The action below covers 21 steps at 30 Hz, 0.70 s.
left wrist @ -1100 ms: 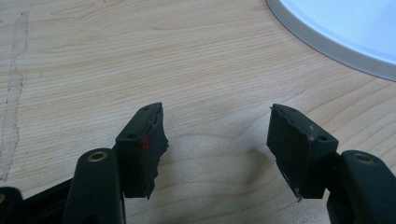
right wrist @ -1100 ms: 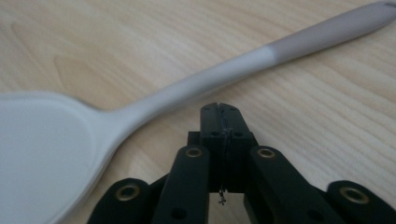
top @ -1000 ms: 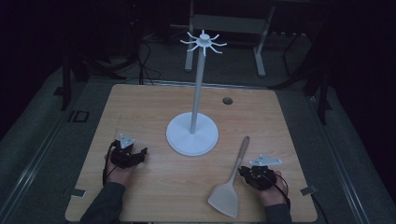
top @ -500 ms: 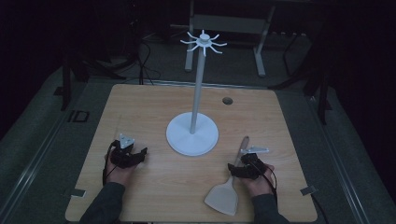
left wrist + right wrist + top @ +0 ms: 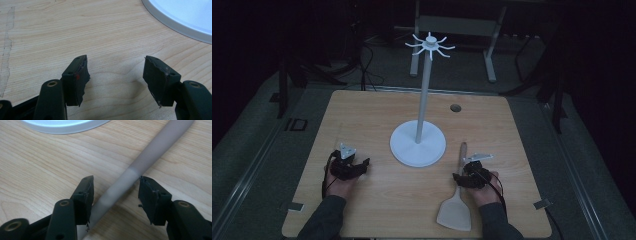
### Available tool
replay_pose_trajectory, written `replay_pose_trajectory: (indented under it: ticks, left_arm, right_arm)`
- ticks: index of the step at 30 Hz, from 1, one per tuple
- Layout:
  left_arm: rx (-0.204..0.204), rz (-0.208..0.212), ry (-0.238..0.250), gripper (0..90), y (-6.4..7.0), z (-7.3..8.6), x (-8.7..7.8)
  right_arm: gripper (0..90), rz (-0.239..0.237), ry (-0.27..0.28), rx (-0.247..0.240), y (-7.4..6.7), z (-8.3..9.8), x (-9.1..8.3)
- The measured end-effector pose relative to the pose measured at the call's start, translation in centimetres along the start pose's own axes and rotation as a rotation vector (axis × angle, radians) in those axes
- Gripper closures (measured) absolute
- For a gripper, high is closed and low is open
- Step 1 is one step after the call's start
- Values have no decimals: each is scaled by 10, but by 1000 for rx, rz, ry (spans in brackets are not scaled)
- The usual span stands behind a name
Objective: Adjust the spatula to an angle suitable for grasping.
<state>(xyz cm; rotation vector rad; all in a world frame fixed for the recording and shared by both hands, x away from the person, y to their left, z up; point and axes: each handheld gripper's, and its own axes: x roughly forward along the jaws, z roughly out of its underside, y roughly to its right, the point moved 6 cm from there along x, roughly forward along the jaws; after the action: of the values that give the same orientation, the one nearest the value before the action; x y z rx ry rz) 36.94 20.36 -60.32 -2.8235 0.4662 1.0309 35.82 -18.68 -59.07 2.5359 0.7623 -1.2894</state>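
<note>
The room around the tabletop [image 5: 362,120] is very dark, so I can hardly make out the frames and cables at the far side. In the high view my own hands cover most of both grippers, and the edge of the right gripper view cuts off the spatula [image 5: 455,212] handle at both ends.

The spatula lies flat at the near right of the tabletop, its wide pale blade toward me and its handle [image 5: 140,162] pointing far, toward the stand. The handle is a smooth round rod, brownish at the far end and lighter grey nearer the blade. The right gripper [image 5: 115,192] has its fingers spread on both sides of this handle; they have just been closing, but I see a small gap at each side, so they do not pinch it yet.

The left gripper [image 5: 116,72] rests at the near left, fingers spread wide over bare wood grain, its pads rough and torn at the edges.

The white stand [image 5: 418,145] has a round flat base, a thin pole and a crown of small hooks.
</note>
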Motion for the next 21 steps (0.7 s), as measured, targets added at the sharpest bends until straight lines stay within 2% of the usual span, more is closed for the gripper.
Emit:
replay_pose_trajectory:
  ticks: [4, 10, 15, 21]
  left_arm:
    - [-1, 1, 1, 371, 0, 0, 0]
    - [-2, 2, 3, 371, 0, 0, 0]
    - [-3, 4, 7, 370, 0, 0, 0]
    - [-3, 3, 3, 370, 0, 0, 0]
  right_arm:
    - [522, -36, -7, -24, -4, -4, 3]
    - [551, -51, -20, -61, -8, -8, 5]
    - [590, -70, -33, -66, 3, -13, 4]
    - [648, -43, -55, -84, 19, -19, 0]
